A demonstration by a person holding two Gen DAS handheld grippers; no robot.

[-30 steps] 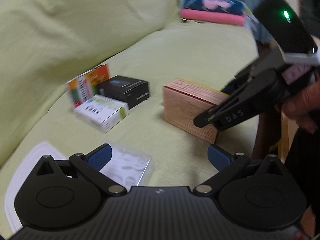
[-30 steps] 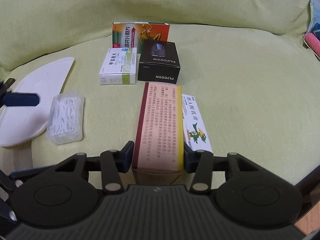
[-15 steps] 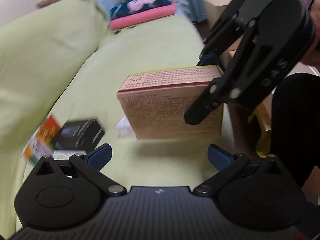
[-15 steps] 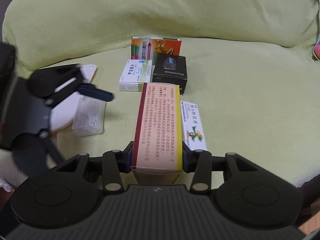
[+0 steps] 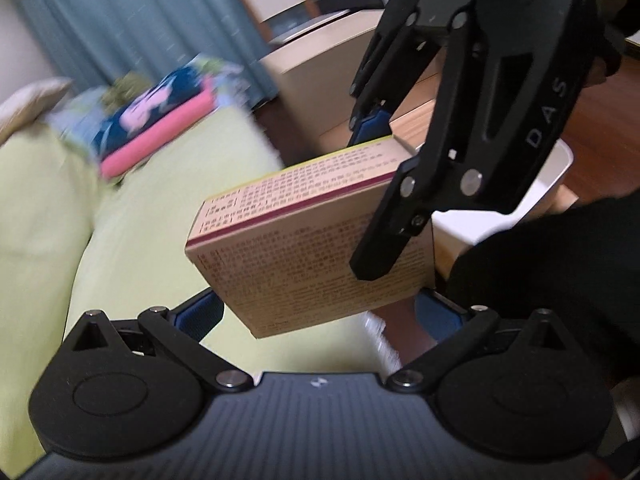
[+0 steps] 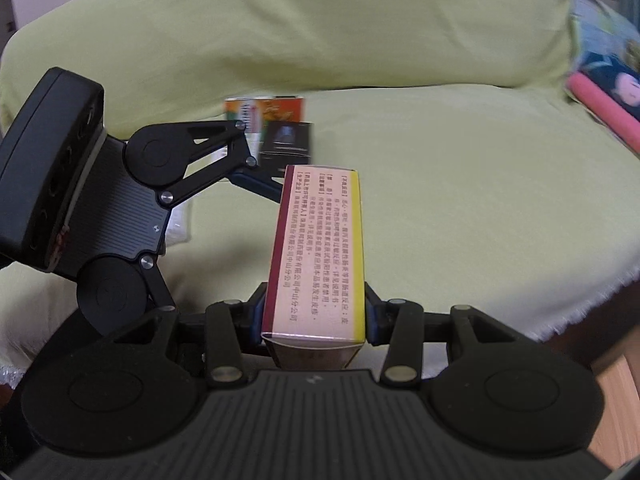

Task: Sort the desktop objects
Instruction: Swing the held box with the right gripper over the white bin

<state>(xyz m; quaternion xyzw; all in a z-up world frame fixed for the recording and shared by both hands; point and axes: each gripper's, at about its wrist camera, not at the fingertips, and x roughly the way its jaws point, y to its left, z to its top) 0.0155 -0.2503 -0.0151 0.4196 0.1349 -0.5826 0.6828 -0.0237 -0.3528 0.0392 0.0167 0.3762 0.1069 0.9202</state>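
Note:
My right gripper point(image 6: 314, 312) is shut on a long tan box with a maroon and yellow edge point(image 6: 320, 252) and holds it in the air above the green sofa seat. In the left wrist view the same box point(image 5: 304, 248) hangs in the right gripper point(image 5: 372, 200), its lower end between my left fingers. My left gripper point(image 5: 318, 314) is open around that end, its blue pads apart from the box sides. The left gripper also shows in the right wrist view point(image 6: 256, 184), at the box's far end.
A black box point(image 6: 286, 142) and an orange and green box point(image 6: 266, 110) lie on the green sofa cover point(image 6: 460, 200). A pink and blue cloth pile point(image 5: 160, 120) lies at the sofa's far end. A white bin point(image 5: 532, 192) and a pale cabinet point(image 5: 320, 64) stand beyond the sofa edge.
The right gripper has lifted the tan box off the sofa and carried it higher. My left gripper has swung up from the sofa items and now brackets the box's far end.

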